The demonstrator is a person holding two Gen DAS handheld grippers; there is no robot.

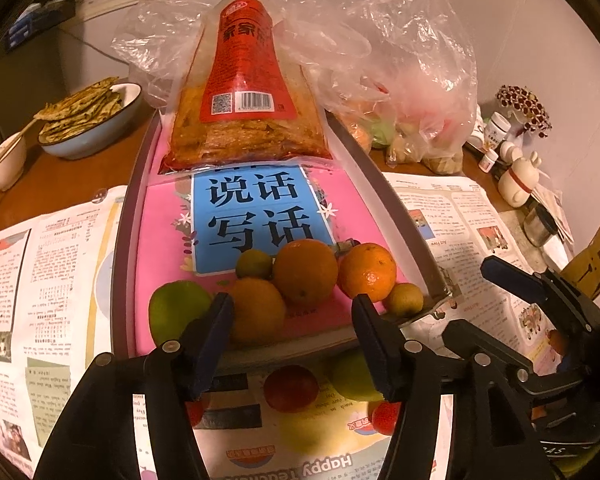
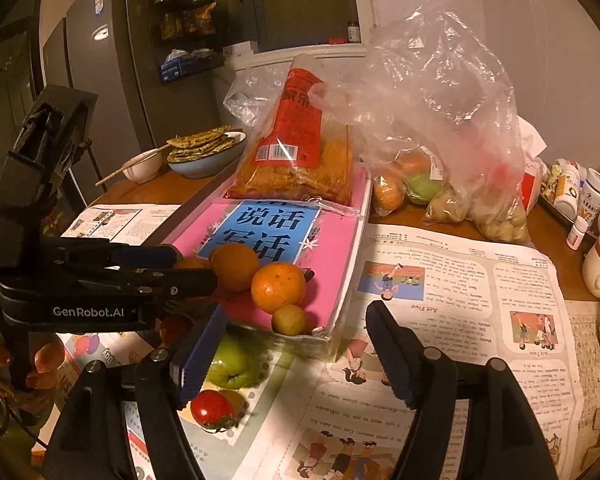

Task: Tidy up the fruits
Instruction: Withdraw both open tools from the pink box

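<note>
Orange citrus sat bunched at the pink tray's near edge, a green fruit at its left corner; the left gripper and right gripper stood spread, empty, probably just after releasing fruit there.

I see a red-labelled snack packet lying on the pink book. Left of it on the tabletop sits a blue bowl of flatbreads, with a small white bowl and chopsticks beside it. Newspaper covers the near tabletop, and pill bottles stand far right.
</note>
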